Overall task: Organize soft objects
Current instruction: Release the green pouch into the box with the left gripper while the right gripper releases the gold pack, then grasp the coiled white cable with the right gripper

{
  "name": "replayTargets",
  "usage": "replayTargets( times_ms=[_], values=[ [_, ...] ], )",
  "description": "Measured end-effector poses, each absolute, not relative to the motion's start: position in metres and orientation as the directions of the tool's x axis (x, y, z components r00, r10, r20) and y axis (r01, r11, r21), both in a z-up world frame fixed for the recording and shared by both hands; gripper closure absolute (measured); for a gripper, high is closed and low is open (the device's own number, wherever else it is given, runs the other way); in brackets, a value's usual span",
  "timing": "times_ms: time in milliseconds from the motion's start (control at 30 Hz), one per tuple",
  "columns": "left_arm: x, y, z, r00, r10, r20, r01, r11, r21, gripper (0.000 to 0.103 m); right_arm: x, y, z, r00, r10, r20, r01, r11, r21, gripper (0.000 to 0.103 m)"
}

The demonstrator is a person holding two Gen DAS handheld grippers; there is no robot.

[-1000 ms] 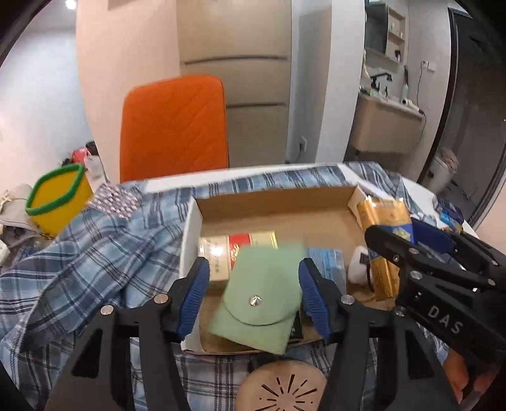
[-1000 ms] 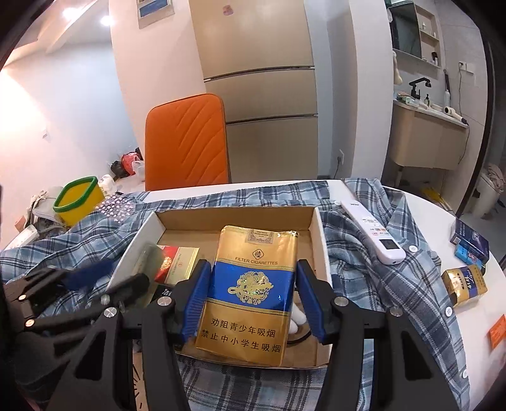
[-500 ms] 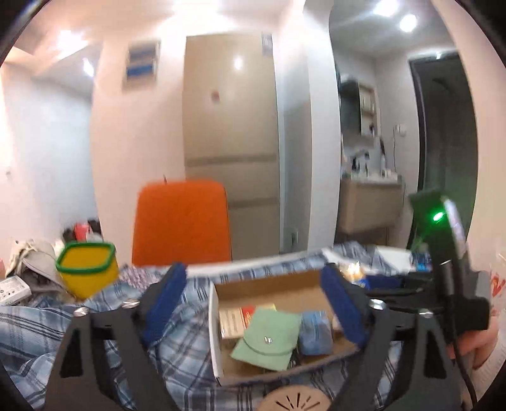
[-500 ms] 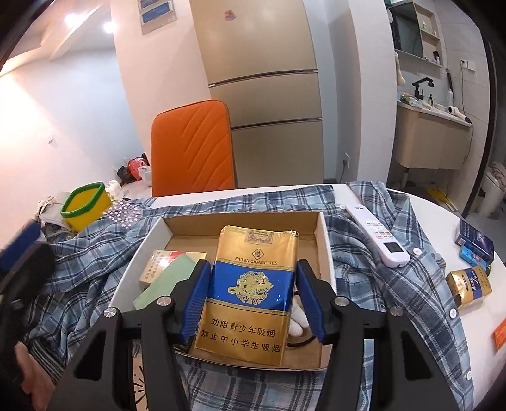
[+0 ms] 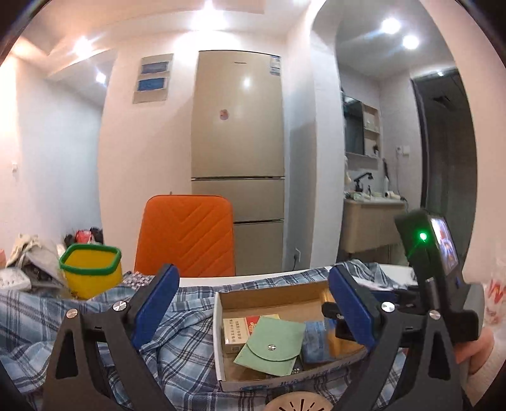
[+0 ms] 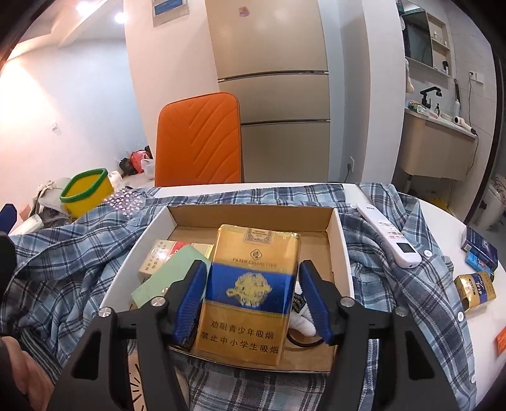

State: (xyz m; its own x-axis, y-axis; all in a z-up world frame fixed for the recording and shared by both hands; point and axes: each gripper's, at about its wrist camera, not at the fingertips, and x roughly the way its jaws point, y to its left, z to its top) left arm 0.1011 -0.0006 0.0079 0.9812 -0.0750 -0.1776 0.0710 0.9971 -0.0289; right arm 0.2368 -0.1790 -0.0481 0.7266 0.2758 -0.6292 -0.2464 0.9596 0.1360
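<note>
Gold-blue cigarette pack (image 6: 249,291) (reads "FILTER CIGARETTES"), cardboard box (image 6: 343,249)

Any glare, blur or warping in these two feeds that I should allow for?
Left wrist: ceiling lights flare white, a sheen sits on the fridge, walls bow from the fisheye, the pouch reads sharp. Right wrist: the left wall is washed out bright, the foil pack shows slight smear on its emblem, corners are vignetted black.
</note>
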Motion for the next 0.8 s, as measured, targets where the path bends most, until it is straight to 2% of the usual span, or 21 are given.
replayTargets(
  times_ms=[67, 367, 567, 667, 800],
  values=[
    [0.097, 0.003, 0.011, 0.984, -0.076, -0.16, 0.069, 0.996, -0.052, 0.008, 0.236, -0.18, -0.048, 0.736, 0.255, -0.628, -0.226, 0.966, 0.127, 0.023],
    [0.07, 0.008, 0.026, 0.991, -0.082, -0.109, 0.077, 0.996, -0.051, 0.008, 0.219, -0.192, -0.019, 0.793, 0.223, -0.568, -0.196, 0.975, 0.109, 0.022],
    [0.052, 0.015, 0.031, 0.986, -0.104, -0.13, 0.095, 0.993, -0.075, 0.007, 0.199, -0.203, 0.006, 0.832, 0.206, -0.515, -0.166, 0.978, 0.124, 0.021],
    [0.035, 0.018, 0.034, 0.988, -0.107, -0.108, 0.102, 0.994, -0.045, 0.001, 0.183, -0.203, 0.018, 0.856, 0.133, -0.5, -0.097, 0.991, 0.097, 0.021],
    [0.02, 0.023, 0.031, 0.987, -0.121, -0.101, 0.116, 0.992, -0.052, 0.001, 0.149, -0.199, 0.027, 0.868, 0.178, -0.463, -0.152, 0.984, 0.095, 0.015]
  ],
)
